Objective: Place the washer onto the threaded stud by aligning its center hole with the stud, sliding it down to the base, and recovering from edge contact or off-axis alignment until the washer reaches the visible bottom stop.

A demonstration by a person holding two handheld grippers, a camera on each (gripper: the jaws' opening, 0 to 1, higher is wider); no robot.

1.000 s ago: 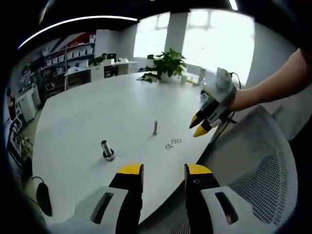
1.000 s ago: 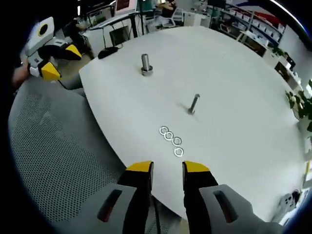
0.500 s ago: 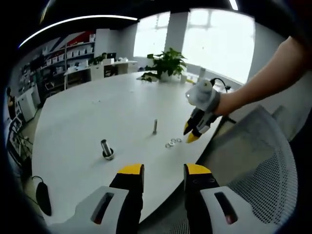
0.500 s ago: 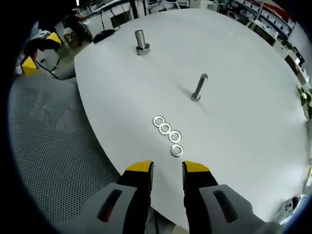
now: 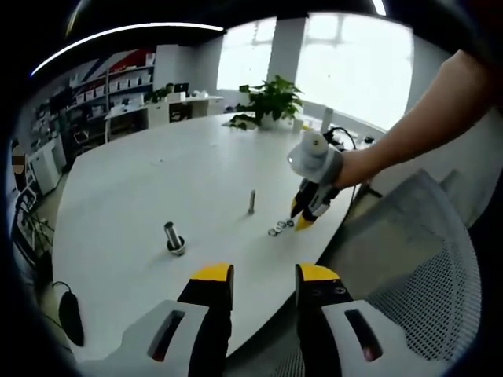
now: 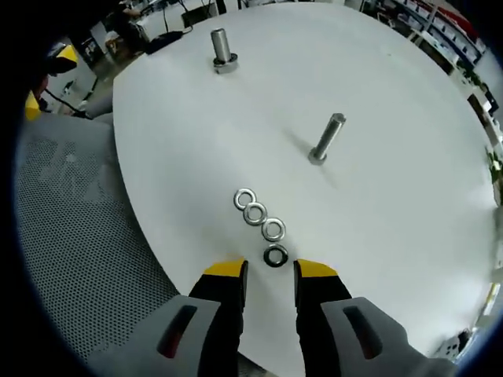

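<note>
Washer: pick-up approach, not yet grasped

Washer [image 6: 276,255], nearest of four in a row, flat on white table [image 6: 409,118] between the tips of right gripper [image 6: 271,269]; jaws apart, holding nothing. Threaded stud [image 6: 326,139] upright beyond, bare. Left gripper [image 5: 260,272] held back, jaws apart, empty. Step: reaching. Next, likely: lower, close on the washer's edge.

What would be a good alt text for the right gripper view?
The open right gripper hovers just short of the nearest of four washers lying in a row on a white table. Beyond them stand a slim threaded stud and a thicker bolt.
</note>
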